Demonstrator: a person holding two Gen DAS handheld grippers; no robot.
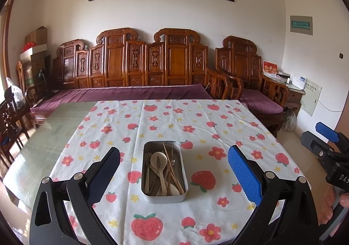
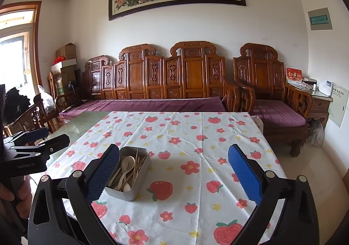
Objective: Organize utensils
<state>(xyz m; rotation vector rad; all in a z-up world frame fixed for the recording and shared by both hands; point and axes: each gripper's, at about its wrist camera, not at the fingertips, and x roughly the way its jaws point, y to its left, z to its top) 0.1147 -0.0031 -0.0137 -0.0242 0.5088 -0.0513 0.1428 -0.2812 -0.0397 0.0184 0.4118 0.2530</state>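
While both tools hang above the counter, the metal tin rests in the middle of the strawberry tablecloth, and all the utensils lie mixed inside it. I see a pale spoon, thin chopsticks lying slanted over the others, and a fork at the far left corner. These pieces look light and stiff, maybe plastic or wheat straw, and their smooth handles may slip. I think it is best to pinch one handle near its middle, where it stands free of the pile. The chopsticks are thin and may roll away. The tin looks rigid and light, so it may slide on the cloth when something is pulled out.

The left tool has its fingers spread wide and holds nothing. The right tool is also spread and empty, with the tin just beside its left finger.

On the left tool's body I read "GenRobot.AI", and on the right tool's body only "DAS".
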